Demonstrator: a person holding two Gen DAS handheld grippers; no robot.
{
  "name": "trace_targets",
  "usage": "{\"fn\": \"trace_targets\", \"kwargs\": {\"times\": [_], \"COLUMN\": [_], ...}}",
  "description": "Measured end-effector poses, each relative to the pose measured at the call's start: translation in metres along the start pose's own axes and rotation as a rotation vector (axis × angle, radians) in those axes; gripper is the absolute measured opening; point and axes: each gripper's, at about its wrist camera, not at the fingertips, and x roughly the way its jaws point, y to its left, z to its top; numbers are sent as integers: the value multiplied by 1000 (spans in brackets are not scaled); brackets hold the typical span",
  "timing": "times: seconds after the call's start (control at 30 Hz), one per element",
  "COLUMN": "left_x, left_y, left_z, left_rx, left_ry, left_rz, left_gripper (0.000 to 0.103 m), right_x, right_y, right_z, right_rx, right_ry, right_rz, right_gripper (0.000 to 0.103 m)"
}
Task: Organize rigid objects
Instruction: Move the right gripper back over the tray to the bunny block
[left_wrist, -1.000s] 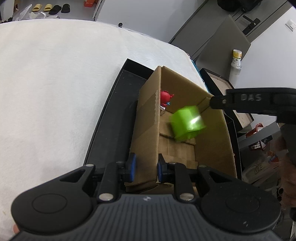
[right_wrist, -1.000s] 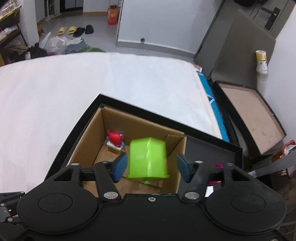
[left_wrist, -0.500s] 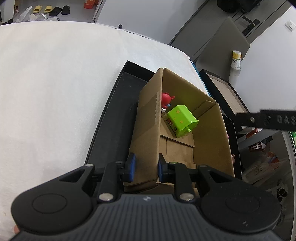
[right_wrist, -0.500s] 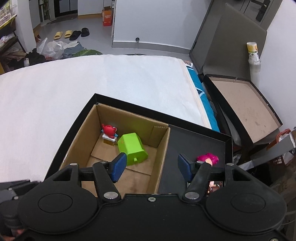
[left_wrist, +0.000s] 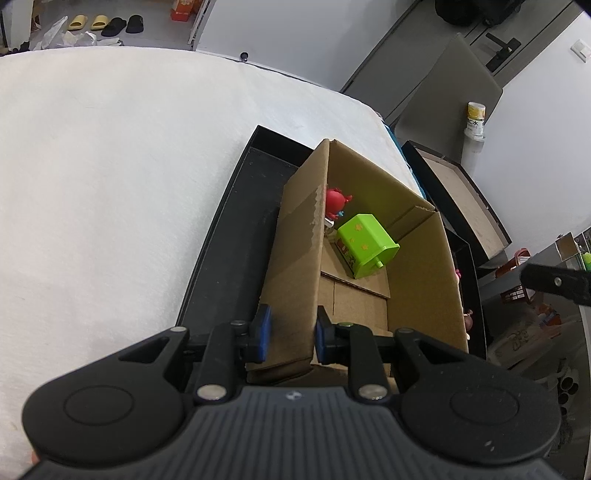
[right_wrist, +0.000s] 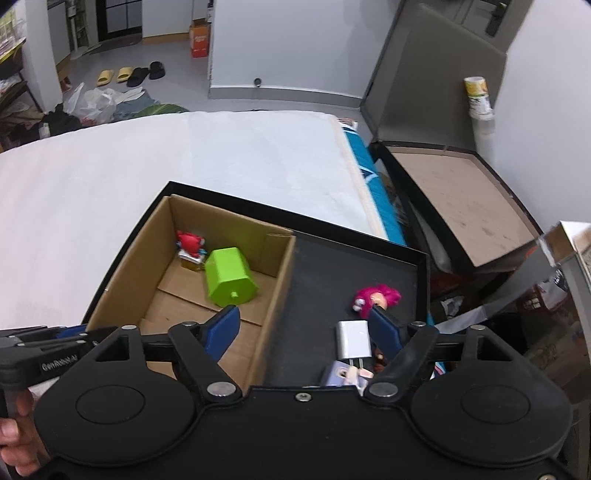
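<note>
Since a second ago the green toy house (right_wrist: 229, 277) has dropped from my right gripper (right_wrist: 303, 328) into the cardboard box (right_wrist: 275, 291), beside the red figure (right_wrist: 190, 242). Two toys are boxed; the pink-haired doll (right_wrist: 378, 298) and white charger (right_wrist: 352, 339) wait on the black tray (right_wrist: 321, 266). My right jaws have just been opening, empty, while my left gripper (left_wrist: 290, 332) pinches the box wall.

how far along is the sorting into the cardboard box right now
Done: the green block and red figure lie in the cardboard box. In hand: the left gripper clamps the box wall; the right gripper, jaws just opening, holds nothing. Left: the pink-haired doll and white charger on the black tray.
</note>
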Motion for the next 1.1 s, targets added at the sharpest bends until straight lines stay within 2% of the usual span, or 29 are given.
{"fn": "trace_targets", "kwargs": {"times": [0.27, 0.57, 0.83, 1.1], "left_x": [1, 2, 4, 4], "left_y": [-1, -2, -2, -2], "left_z": [-1, 0, 0, -2], "left_rx": [0, 0, 6, 12], "left_ry": [-1, -3, -5, -2], "left_rz": [10, 20, 25, 18], "left_gripper": [22, 22, 22, 22], "right_x": [-3, 4, 23, 51], "right_y": [-26, -46, -56, -70], "right_z": [-17, -32, -41, -51], "right_rx": [35, 84, 132, 255], "right_ry": [8, 23, 52, 115], "right_rz": [-26, -14, 23, 50], "right_gripper": [78, 78, 78, 77]}}
